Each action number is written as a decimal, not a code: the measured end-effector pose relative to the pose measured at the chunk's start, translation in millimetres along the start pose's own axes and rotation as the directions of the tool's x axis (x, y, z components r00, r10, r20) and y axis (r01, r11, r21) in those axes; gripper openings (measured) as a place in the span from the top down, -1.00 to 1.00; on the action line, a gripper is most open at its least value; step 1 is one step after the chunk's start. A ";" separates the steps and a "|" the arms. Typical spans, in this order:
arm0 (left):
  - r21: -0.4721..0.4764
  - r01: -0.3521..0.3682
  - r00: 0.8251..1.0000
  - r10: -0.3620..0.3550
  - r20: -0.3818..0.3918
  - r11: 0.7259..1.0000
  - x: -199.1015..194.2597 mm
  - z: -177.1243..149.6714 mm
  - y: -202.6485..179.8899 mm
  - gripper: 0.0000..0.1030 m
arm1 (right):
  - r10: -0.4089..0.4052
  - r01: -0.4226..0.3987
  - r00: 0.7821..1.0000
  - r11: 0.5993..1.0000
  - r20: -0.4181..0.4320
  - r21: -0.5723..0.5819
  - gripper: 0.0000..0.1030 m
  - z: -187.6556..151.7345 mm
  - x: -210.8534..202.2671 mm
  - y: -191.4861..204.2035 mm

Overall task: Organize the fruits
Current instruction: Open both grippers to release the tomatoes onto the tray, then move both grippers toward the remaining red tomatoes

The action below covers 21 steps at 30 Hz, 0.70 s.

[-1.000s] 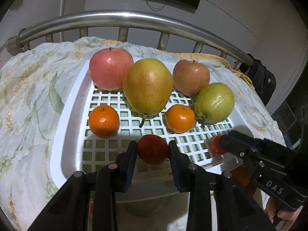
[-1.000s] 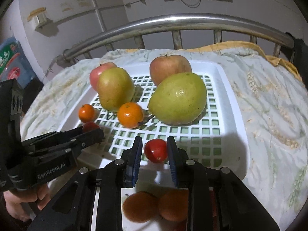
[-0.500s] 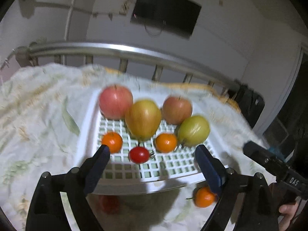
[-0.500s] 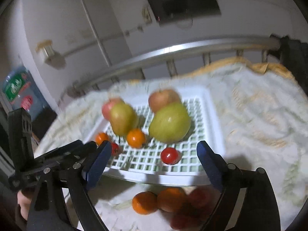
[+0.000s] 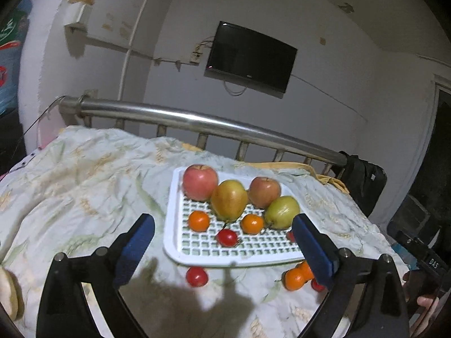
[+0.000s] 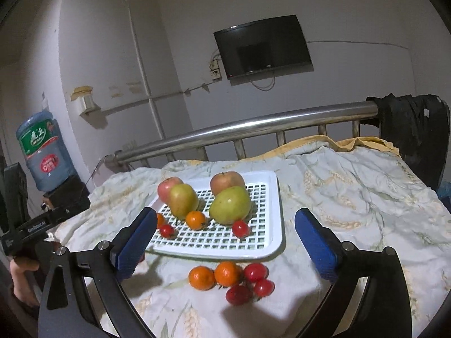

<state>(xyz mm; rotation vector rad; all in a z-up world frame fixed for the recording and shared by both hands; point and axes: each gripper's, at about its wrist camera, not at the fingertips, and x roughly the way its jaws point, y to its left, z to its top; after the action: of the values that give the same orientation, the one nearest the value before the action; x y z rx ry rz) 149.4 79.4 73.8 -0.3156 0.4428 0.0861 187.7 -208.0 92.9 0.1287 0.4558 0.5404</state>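
A white slotted tray (image 5: 174,249) (image 6: 274,225) lies on the bed. It holds two apples (image 5: 200,181), two pears (image 5: 229,203), two oranges (image 5: 199,220) and two tomatoes (image 5: 227,237) (image 6: 240,228). On the sheet in front of the tray lie two oranges (image 6: 201,277) and three tomatoes (image 6: 255,271); one more tomato (image 5: 196,276) lies apart on the left. My left gripper (image 5: 224,236) is open and empty, held back above the sheet. My right gripper (image 6: 225,232) is open and empty, also held back.
A steel bed rail (image 5: 197,121) runs behind the tray. The flowered sheet (image 5: 84,174) is rumpled. A black bag (image 6: 411,129) hangs on the rail's right end. A water bottle (image 6: 42,157) stands at the left. A pale object (image 5: 10,290) shows at the left edge.
Both grippers opened and let go of their tomatoes on the tray's front row. Both then drew back and rose away from the tray.
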 end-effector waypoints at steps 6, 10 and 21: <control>-0.005 -0.030 0.997 0.030 -0.065 1.000 16.6 -22.8 7.0 -0.92 | -0.014 0.013 1.000 0.999 -0.027 -0.034 -0.93 -19.1 -2.2 3.4; 0.024 -0.055 0.992 0.057 -0.112 0.998 32.5 -35.2 5.4 -0.92 | -0.018 0.010 0.995 0.997 -0.101 -0.072 -0.90 -35.7 8.7 7.7; 0.112 -0.087 0.969 0.110 -0.219 0.990 60.2 -59.5 -1.1 -0.80 | -0.040 -0.005 0.948 0.990 -0.315 -0.143 -0.13 -73.0 48.2 9.5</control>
<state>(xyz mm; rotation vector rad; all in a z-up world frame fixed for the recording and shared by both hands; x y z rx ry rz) 179.6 60.2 -2.9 -0.2037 0.6859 0.1253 187.1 -174.7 11.5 -0.1015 0.7295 0.5767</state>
